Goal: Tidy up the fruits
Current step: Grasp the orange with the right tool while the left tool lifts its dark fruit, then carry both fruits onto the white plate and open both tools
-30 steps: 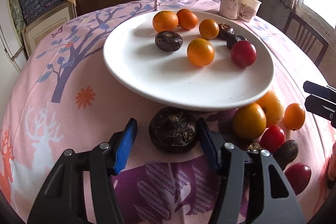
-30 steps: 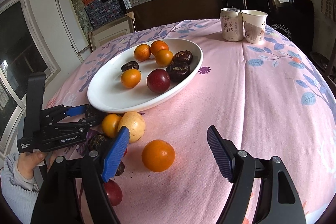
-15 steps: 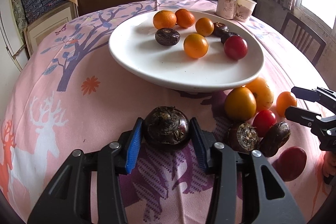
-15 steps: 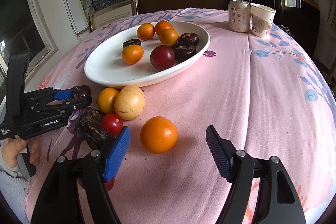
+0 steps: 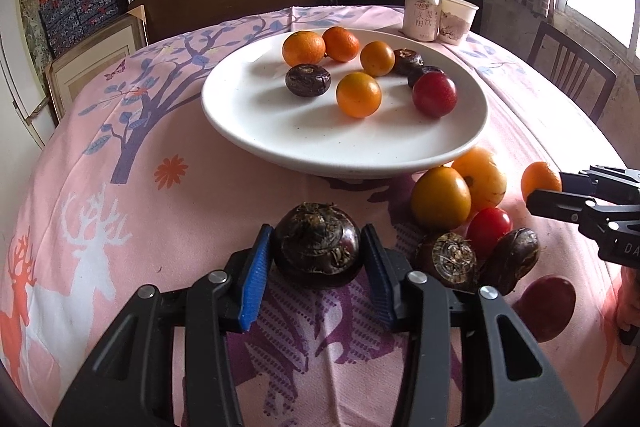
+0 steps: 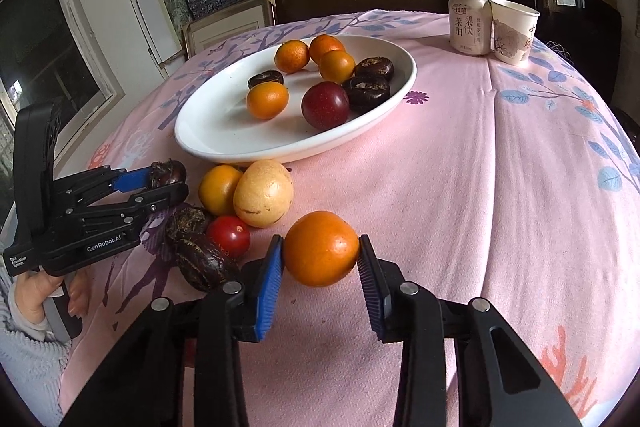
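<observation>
**A:** What do my claws have?

**B:** My left gripper (image 5: 316,257) is clamped on a dark water chestnut (image 5: 317,243), low over the pink tablecloth (image 5: 168,211) in front of the white plate (image 5: 288,131). My right gripper (image 6: 321,267) has just squeezed shut on an orange (image 6: 321,248).

**A:** How do I do it well?

**B:** I think: hold softly, lift straight up, go over the rim, set down in a free spot.

**A:** And my hands?

**B:** Both claws tip down toward the table.

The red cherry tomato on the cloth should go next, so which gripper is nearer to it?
Roughly equal, perhaps the right. The right gripper, shut on the orange, sits just beside the cherry tomato; the left gripper, holding the water chestnut, is past two dark fruits.
</observation>
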